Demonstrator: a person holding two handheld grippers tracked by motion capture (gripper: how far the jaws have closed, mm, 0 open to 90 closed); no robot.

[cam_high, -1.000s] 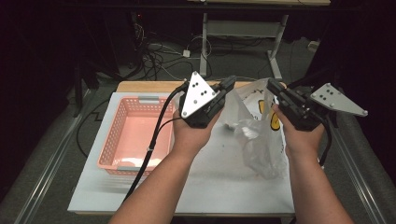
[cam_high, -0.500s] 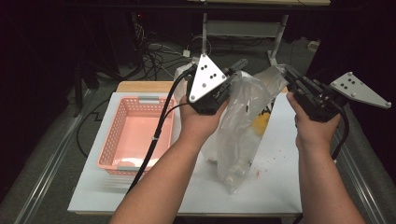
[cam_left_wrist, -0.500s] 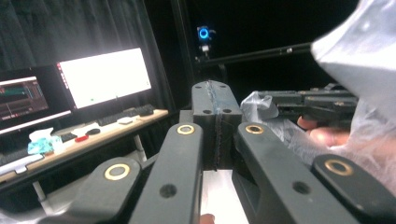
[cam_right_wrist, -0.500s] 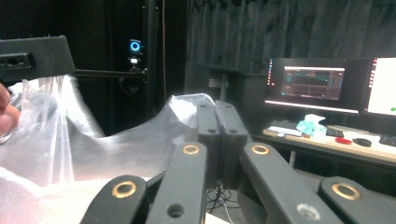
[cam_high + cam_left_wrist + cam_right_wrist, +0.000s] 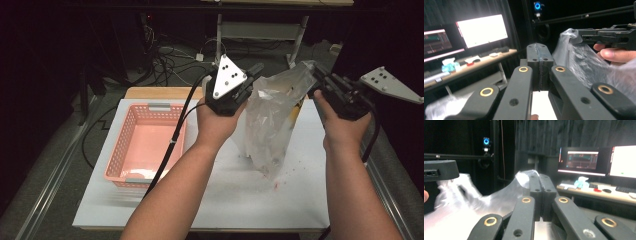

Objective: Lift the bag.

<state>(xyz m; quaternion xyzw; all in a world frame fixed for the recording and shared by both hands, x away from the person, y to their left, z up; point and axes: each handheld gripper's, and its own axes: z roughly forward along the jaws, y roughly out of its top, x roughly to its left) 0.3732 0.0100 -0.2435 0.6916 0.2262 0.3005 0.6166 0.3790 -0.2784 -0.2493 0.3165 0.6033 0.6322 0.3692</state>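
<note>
A dim workroom surrounded a white table (image 5: 240, 200), with dark curtains, floor cables and lit monitors (image 5: 622, 161) on a desk behind.

Nearest the viewer in the high view, the person's two forearms reached forward over the table. The left gripper (image 5: 256, 70) was clenched on the left top edge of a clear plastic bag (image 5: 272, 120); in the left gripper view its jaws met with film pinched between them. The right gripper (image 5: 316, 75) was likewise clamped on the bag's right top corner, and the right gripper view showed crumpled plastic caught at its closed tips. The bag hung between the two grippers, lifted above the table's right half, sagging to a point with something yellow and small reddish bits inside. A few red crumbs (image 5: 280, 182) lay on the table beneath it.

To the left, well apart from the bag, a pink basket (image 5: 130, 145) sat on the table, apparently with nothing in it. Farther off stood a wooden board edge (image 5: 160, 92) and a metal frame.

The step appeared to be holding the bag up by its mouth. Doing it well probably meant keeping both grips firm, the two corners level and the mouth upward, and moving slowly so that thin film would not slip or tear and spill more crumbs.
</note>
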